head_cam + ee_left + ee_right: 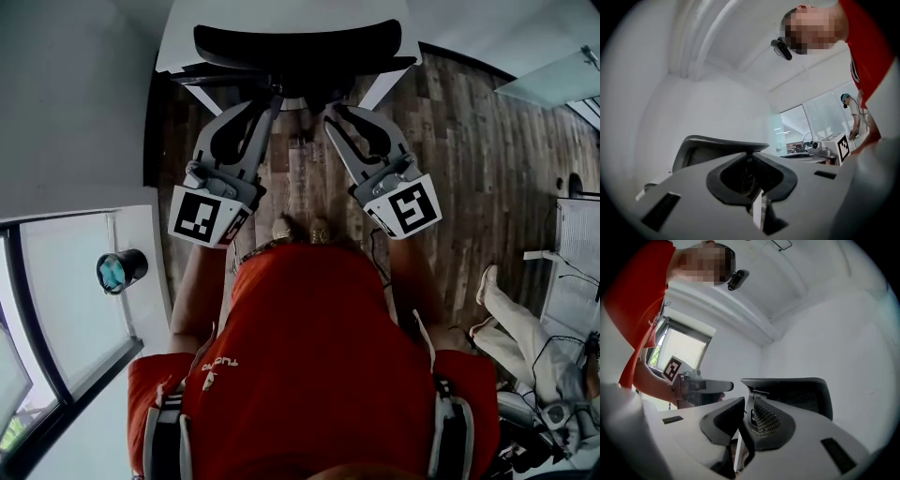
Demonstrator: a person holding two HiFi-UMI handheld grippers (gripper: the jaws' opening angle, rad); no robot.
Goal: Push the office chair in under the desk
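Note:
The black office chair (298,42) stands at the top of the head view, its curved backrest over the edge of the white desk (183,33). Both grippers point at the chair's back from my side. My left gripper (275,97) reaches to the dark frame below the backrest; in the left gripper view its jaws (751,155) meet at the tips, with the backrest (701,150) just beyond. My right gripper (330,111) stands beside it, a little short of the frame. Its tips (744,399) are almost together, with nothing clearly between them and the backrest (801,392) behind.
Wood-plank floor (450,159) lies under the chair. A window with a dark round object (120,270) on its sill runs along the left. Another person (525,328) sits at the right beside white furniture (577,244). A glass panel (553,80) shows top right.

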